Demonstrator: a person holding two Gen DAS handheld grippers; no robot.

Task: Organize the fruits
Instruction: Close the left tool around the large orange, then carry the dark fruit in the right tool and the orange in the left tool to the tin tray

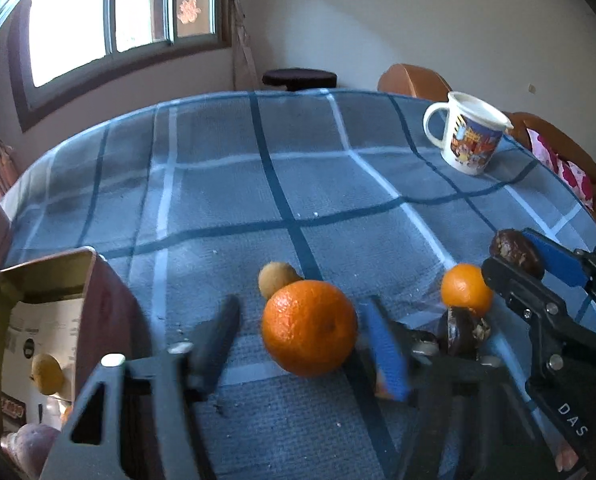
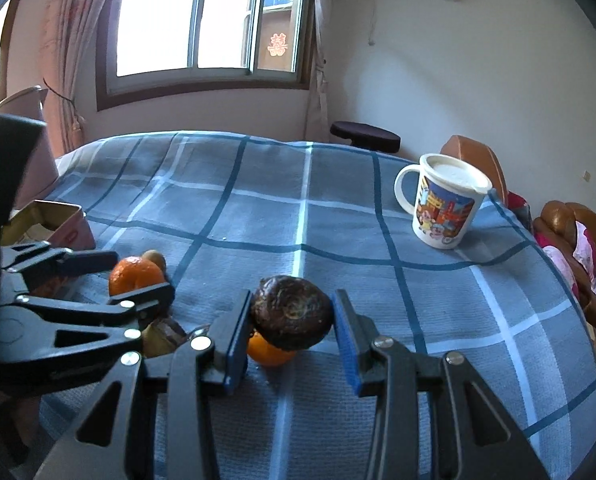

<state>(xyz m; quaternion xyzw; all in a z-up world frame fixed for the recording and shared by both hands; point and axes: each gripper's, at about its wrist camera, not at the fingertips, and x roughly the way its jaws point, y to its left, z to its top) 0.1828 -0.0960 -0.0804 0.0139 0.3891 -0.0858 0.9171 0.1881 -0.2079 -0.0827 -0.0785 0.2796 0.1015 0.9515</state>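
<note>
the large orange (image 1: 309, 328) sits on the desk (image 1: 226, 184) dead ahead at twelve o'clock between the left tool (image 1: 304, 340)'s parted, not yet pressing fingers, box (image 1: 98, 300) at nine o'clock, while the right tool (image 2: 292, 316) clamps a dark shrivelled fruit (image 2: 292, 312).

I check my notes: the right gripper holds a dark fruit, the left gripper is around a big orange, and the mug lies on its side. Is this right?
Not quite. The mug stands upright on the tablecloth, as the right wrist view shows. The rest holds: the right gripper holds the dark fruit, the left gripper is around the big orange.
</note>
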